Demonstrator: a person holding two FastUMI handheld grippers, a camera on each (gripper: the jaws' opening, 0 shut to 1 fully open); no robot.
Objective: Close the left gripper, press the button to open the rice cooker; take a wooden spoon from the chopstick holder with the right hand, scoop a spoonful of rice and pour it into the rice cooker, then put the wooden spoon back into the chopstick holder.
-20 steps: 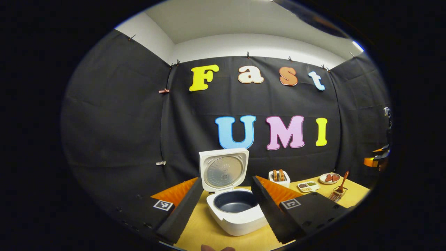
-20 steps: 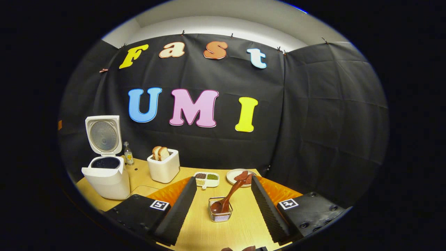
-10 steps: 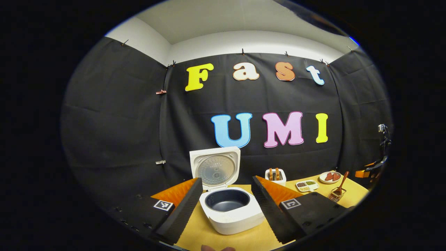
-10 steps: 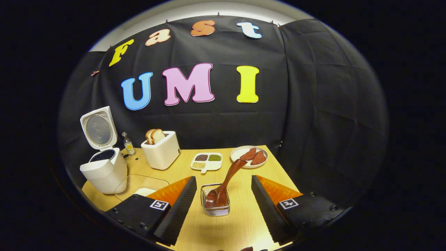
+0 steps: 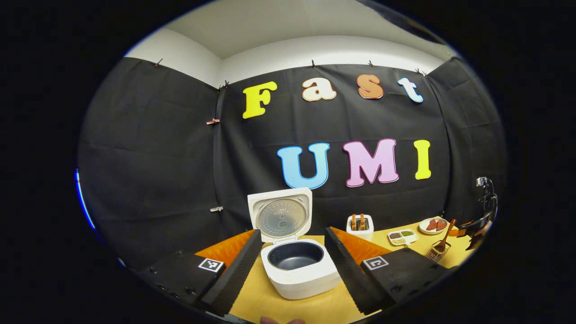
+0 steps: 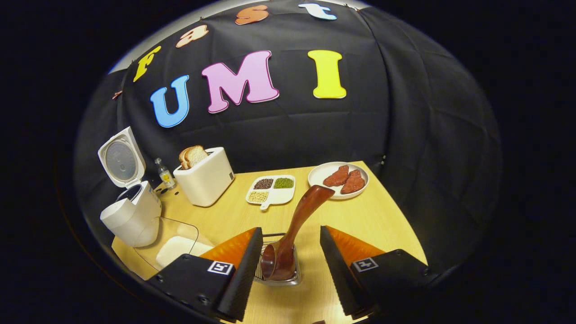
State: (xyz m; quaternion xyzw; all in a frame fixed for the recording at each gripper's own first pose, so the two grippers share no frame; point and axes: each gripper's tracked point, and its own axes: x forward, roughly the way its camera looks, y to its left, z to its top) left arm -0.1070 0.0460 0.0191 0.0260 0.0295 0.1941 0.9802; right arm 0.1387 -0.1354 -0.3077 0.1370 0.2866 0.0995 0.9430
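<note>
Table right edge near | right hand-held gripper wide — straddling wooden spoon | left hand-held gripper wide

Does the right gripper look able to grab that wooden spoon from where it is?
Probably yes. The right gripper has its jaws open, the wooden spoon leans in the wire holder between them, and nothing blocks its handle.

- A light wooden table is seen, with the black cloth wall behind it.
- A white rice cooker, lid raised, is set at its left end.
- A clear container of rice is placed just beside the cooker.
- A small bottle, a toaster with bread, a divided dish and a plate are ranged toward the back.
- A wire chopstick holder with a wooden spoon is set near the front edge.
</note>
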